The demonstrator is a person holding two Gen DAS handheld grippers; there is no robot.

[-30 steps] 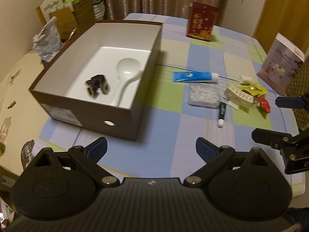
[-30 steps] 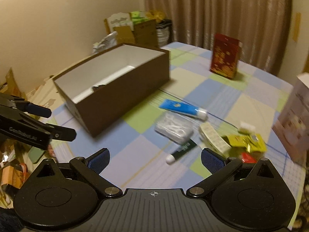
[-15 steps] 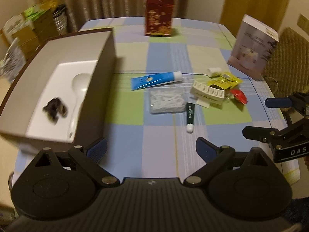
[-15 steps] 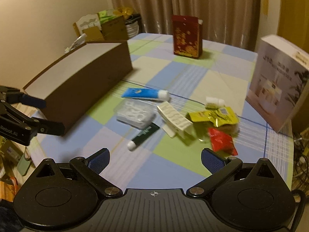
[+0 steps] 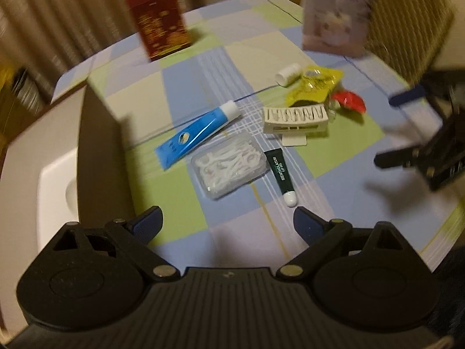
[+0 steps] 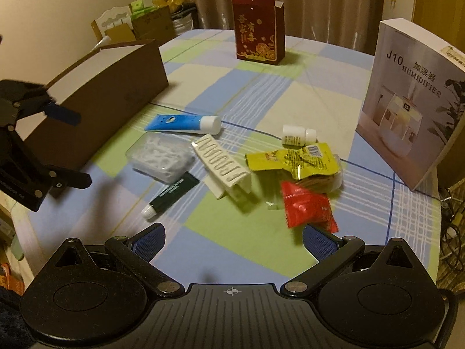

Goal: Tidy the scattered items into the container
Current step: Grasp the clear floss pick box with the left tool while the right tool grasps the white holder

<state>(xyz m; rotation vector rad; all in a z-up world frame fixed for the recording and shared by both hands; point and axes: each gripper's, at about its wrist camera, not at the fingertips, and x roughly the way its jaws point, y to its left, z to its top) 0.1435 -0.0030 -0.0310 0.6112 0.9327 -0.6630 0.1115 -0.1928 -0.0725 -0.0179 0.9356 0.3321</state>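
Swung right since the earlier frame, the left gripper (image 5: 226, 221) hangs released and empty over the worktop (image 5: 232, 241); the box (image 5: 96, 157) now sits at the left edge, with the floss case (image 5: 229, 168) between blue tube (image 5: 197, 133) and lip gel (image 5: 282, 174). Right wrist view: the right gripper (image 6: 232, 238), jaws spread, empty, hovers just short of the red packet (image 6: 308, 206); clip (image 6: 223, 168), yellow packet (image 6: 293, 160) and bottle (image 6: 298, 135) lie scattered beyond, outside the box (image 6: 110, 99).
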